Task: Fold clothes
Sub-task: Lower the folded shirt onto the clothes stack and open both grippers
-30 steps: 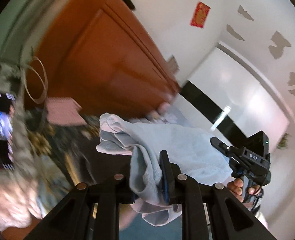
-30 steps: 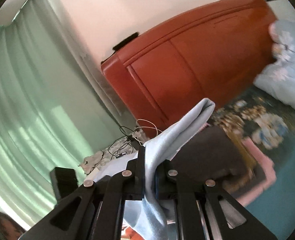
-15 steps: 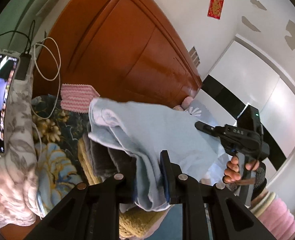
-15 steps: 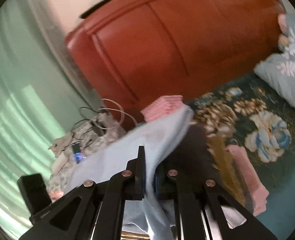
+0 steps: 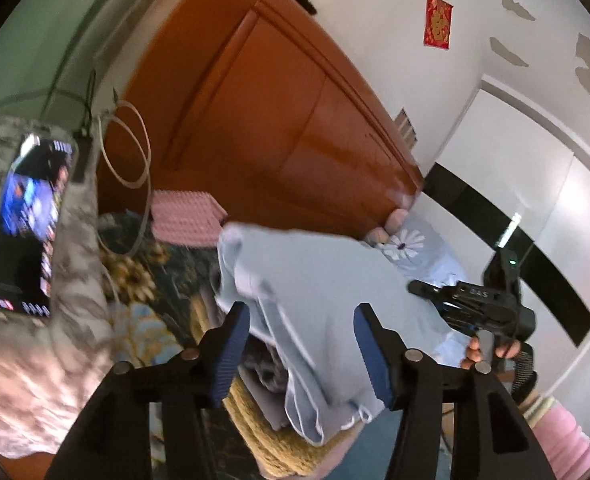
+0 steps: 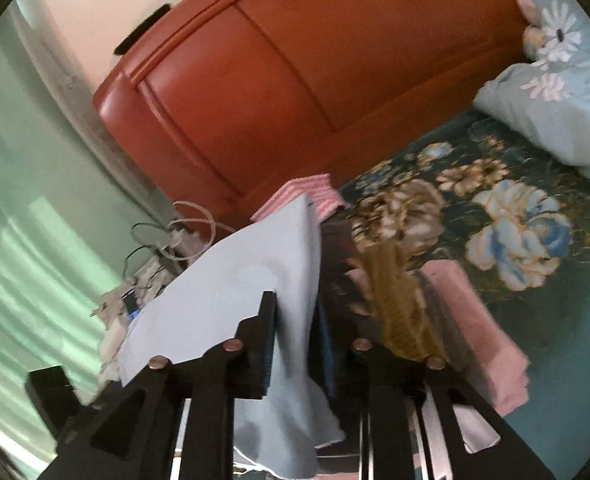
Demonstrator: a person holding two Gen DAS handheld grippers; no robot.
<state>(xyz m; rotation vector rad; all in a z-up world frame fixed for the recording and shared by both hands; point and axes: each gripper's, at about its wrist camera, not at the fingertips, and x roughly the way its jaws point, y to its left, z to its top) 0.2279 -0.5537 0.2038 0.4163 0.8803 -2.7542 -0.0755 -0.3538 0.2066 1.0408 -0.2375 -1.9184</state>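
Now | both hand-held grippers opening, light-blue garment [image 5: 327, 280] between jaws | stack beneath mostly hidden.

A bed [image 6: 447, 216] with a dark floral cover carries a stack of folded clothes [image 6: 399, 312], a pink cloth [image 5: 183, 220] by the wooden headboard [image 6: 295, 80], and a pale blue quilt [image 6: 555, 120].

A lit phone [image 5: 29, 220] lies well left of the jaws, a red wall sticker [image 5: 439, 22] high above them, a wooden headboard [image 6: 315, 80] beyond.
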